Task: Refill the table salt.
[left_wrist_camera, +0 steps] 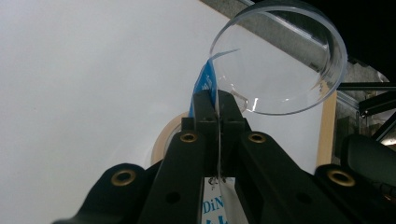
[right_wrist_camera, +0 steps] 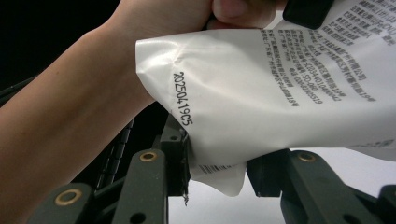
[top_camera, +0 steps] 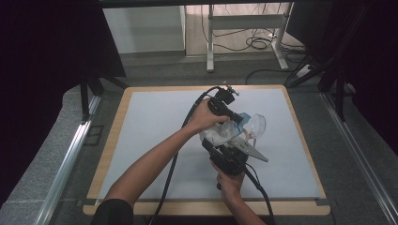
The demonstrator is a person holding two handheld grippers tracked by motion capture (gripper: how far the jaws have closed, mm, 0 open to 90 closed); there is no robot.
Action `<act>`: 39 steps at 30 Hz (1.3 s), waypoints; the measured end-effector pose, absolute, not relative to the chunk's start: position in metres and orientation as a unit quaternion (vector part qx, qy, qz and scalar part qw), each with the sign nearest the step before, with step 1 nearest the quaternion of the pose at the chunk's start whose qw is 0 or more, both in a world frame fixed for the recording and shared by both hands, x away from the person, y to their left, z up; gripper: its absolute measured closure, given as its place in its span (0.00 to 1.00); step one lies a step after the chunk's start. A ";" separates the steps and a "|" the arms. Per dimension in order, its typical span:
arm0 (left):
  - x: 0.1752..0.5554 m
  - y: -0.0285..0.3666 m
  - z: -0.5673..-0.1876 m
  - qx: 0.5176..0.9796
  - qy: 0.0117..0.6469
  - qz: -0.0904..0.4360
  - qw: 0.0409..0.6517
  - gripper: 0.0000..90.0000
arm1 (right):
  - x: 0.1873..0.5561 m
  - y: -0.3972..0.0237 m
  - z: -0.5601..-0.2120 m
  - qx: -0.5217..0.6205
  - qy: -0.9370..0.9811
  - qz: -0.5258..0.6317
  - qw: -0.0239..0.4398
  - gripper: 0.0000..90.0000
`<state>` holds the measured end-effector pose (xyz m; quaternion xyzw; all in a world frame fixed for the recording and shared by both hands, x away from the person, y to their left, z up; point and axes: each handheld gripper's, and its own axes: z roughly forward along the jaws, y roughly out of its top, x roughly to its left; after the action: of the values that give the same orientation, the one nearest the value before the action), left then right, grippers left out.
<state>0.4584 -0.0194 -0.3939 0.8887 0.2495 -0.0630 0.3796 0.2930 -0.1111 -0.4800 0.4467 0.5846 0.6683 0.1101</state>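
- the white plastic bag with blue print and small black text (top_camera: 220,133) is held up off the pale grey tabletop (top_camera: 150,140), right of its middle and a bit closer to the right edge than the left.
- left gripper (left_wrist_camera: 217,105) has its black jaws fully closed, pinching the thin top edge of the bag; in the left gripper view the blue-printed strip sticks up between the tips.
- a clear round plastic dish (left_wrist_camera: 280,60) sits just past those tips, over toward the right edge of the tabletop. can't tell if it touches the bag.
- a roll of beige tape (left_wrist_camera: 163,137) peeks out behind the left jaw, lying on the tabletop.
- right gripper (right_wrist_camera: 217,161) is partly open with the bag's white lower corner hanging between its jaws; the corner lies against the left jaw, but whether the right pad presses on it can't be made out.
- in the right gripper view the person's left hand (right_wrist_camera: 233,11) and forearm show above the bag.
- in the high view the right hand (top_camera: 230,180) comes up from the near edge, gripper pointing at the bag from below.
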 end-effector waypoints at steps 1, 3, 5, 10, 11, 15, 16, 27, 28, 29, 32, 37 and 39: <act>0.458 -0.020 -0.394 0.889 0.249 -0.063 0.379 1.00 | 0.293 -0.111 -0.480 0.447 0.585 0.668 0.110 0.71; 0.459 -0.020 -0.394 0.889 0.250 -0.064 0.379 1.00 | 0.293 -0.111 -0.480 0.447 0.584 0.668 0.110 0.71; 0.459 -0.020 -0.394 0.889 0.251 -0.064 0.379 1.00 | 0.293 -0.111 -0.480 0.448 0.584 0.668 0.109 0.71; 0.459 -0.019 -0.394 0.888 0.251 -0.064 0.379 1.00 | 0.294 -0.111 -0.479 0.447 0.583 0.670 0.109 0.71; 0.459 -0.019 -0.394 0.888 0.251 -0.064 0.379 1.00 | 0.294 -0.112 -0.479 0.447 0.582 0.670 0.109 0.71; 0.459 -0.019 -0.394 0.889 0.250 -0.063 0.380 1.00 | 0.294 -0.112 -0.478 0.446 0.582 0.671 0.109 0.71; 0.458 -0.019 -0.394 0.889 0.249 -0.063 0.380 1.00 | 0.294 -0.112 -0.478 0.447 0.581 0.671 0.109 0.71; 0.458 -0.019 -0.393 0.889 0.249 -0.063 0.380 1.00 | 0.293 -0.111 -0.477 0.447 0.579 0.672 0.112 0.71; 0.458 -0.019 -0.393 0.889 0.249 -0.063 0.380 1.00 | 0.293 -0.110 -0.477 0.446 0.578 0.673 0.114 0.71; 0.458 -0.019 -0.393 0.889 0.249 -0.063 0.379 1.00 | 0.293 -0.110 -0.477 0.447 0.579 0.672 0.115 0.71; 0.459 -0.019 -0.393 0.889 0.248 -0.062 0.379 1.00 | 0.293 -0.110 -0.477 0.447 0.578 0.673 0.115 0.72; 0.459 -0.019 -0.394 0.889 0.249 -0.063 0.379 1.00 | 0.294 -0.110 -0.478 0.448 0.578 0.672 0.118 0.72; 0.459 -0.020 -0.394 0.889 0.248 -0.063 0.379 1.00 | 0.294 -0.110 -0.478 0.449 0.577 0.672 0.118 0.72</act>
<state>0.4594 -0.0197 -0.3942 0.8892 0.2481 -0.0635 0.3791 0.2935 -0.1096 -0.4776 0.4491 0.5774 0.6715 0.1181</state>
